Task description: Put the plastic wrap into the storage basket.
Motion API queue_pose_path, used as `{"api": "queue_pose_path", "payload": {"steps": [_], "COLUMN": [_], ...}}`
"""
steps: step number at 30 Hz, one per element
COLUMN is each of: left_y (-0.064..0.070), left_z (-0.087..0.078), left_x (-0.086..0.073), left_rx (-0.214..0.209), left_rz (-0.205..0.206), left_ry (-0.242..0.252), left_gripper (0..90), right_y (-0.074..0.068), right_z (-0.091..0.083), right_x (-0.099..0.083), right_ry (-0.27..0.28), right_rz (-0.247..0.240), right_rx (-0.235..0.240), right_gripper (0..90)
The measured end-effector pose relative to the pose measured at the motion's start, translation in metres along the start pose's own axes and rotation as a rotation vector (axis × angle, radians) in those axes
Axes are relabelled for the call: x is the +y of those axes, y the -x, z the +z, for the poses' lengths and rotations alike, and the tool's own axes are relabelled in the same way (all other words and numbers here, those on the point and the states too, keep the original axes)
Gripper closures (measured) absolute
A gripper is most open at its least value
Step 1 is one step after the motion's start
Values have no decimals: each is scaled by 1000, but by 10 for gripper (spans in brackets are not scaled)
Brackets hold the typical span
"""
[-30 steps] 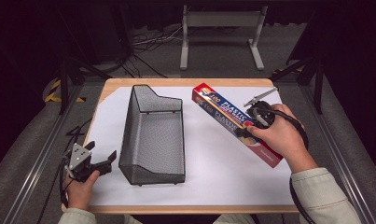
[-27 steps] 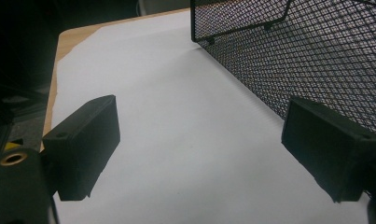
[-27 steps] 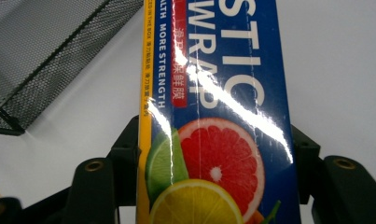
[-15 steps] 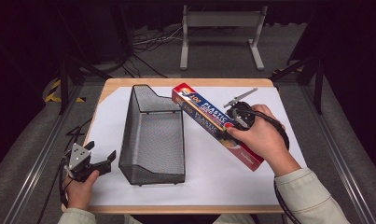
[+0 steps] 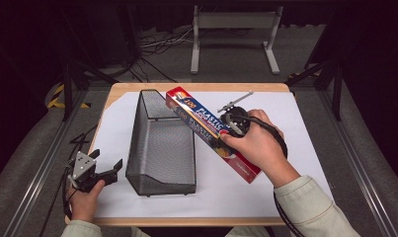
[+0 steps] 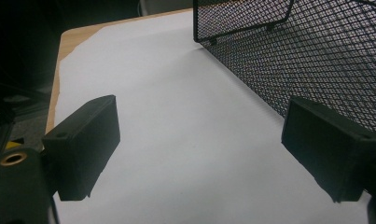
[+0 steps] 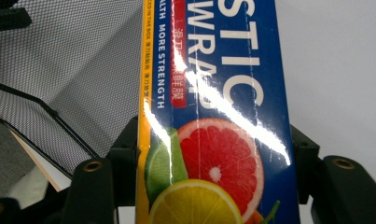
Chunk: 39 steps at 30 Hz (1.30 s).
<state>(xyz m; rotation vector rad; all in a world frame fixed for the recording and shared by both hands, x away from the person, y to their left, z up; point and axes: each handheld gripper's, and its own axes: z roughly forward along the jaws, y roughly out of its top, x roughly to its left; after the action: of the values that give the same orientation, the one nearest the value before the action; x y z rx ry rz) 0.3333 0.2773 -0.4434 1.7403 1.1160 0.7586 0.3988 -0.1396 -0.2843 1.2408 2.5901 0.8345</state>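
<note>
Hiding the right gripper [image 5: 225, 139], the hand [image 5: 258, 145] covers the box [image 5: 199, 120] middle.

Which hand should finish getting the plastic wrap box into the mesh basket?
Right. Its hand-held gripper is clamped on the plastic wrap box, whose far end sits over the mesh basket rim. The left hand-held gripper is open and empty beside the basket.

A white sheet [image 5: 305, 148] covered most of the wooden worktop [image 5: 196, 88], leaving bare wood along the far and near edges. Beyond the far edge, a grey metal stand [image 5: 234, 30] stood on the floor, with black cables [image 5: 157, 42] lying to its left. Yellow-and-black striped tape [image 5: 56, 95] marked the floor off the far left corner. Metal rails [image 5: 36, 170] ran along both side edges.
</note>
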Motion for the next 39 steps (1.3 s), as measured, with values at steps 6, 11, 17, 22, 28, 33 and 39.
{"api": "queue_pose_path", "payload": {"steps": [6, 11, 17, 22, 28, 33, 39], "left_y": [-1, -1, -1, -1, -1, -1, -1], "left_z": [0, 0, 0, 0, 0, 0, 0], "left_x": [0, 0, 0, 0, 0, 0, 0], "left_rx": [0, 0, 1, 1, 2, 3, 6], "left_rz": [-1, -1, -2, -2, -1, -1, -4], "left_ry": [1, 1, 1, 2, 2, 2, 4], "left_gripper": [123, 123, 123, 123, 123, 123, 123], "right_y": [-13, -23, -31, -40, -48, -54, -59], "right_z": [5, 11, 16, 21, 28, 34, 44], "right_x": [7, 13, 16, 19, 22, 25, 26], "right_ry": [2, 1, 2, 3, 5, 7, -4], "right_rz": [5, 20, 35, 58, 90, 112, 111], "right_rx": [4, 12, 25, 41, 40, 42, 52], "right_gripper": [403, 403, 403, 402, 402, 402, 402]}}
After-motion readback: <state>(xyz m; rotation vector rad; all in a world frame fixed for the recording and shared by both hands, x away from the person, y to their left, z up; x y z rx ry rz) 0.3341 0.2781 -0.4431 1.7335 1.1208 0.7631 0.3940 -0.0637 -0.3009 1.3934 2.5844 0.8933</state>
